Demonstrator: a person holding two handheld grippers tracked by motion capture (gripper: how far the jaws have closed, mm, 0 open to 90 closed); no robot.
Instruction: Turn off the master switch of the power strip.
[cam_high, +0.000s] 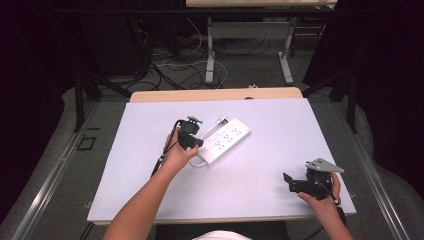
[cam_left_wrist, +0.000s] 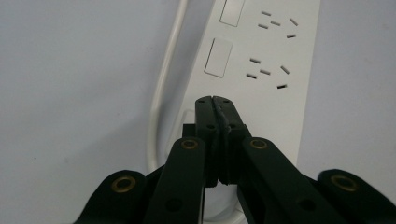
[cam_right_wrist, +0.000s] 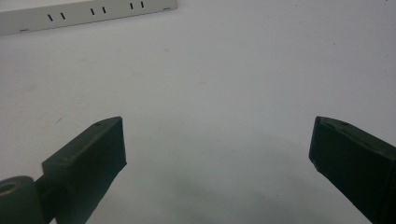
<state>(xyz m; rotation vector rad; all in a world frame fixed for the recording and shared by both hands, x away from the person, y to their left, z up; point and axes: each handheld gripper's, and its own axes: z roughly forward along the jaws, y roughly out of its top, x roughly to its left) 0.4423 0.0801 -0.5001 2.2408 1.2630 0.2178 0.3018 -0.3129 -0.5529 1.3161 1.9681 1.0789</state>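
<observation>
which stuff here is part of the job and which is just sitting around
In the job:
- white power strip, with its switches
- left gripper, shut, tips over the strip's near end
- the strip's white cable

Lying about:
- right gripper, open, held apart over the table
- cables on the floor

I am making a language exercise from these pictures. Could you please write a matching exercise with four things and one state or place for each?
Things:
1. left gripper
2. right gripper
3. power strip
4. white cable

States or places:
A. jaws wide apart over bare table
B. runs along the strip's side
C. jaws shut, tips above the strip's end
D. lies flat, white, mid-table

Pairs: 1-C, 2-A, 3-D, 4-B
</observation>
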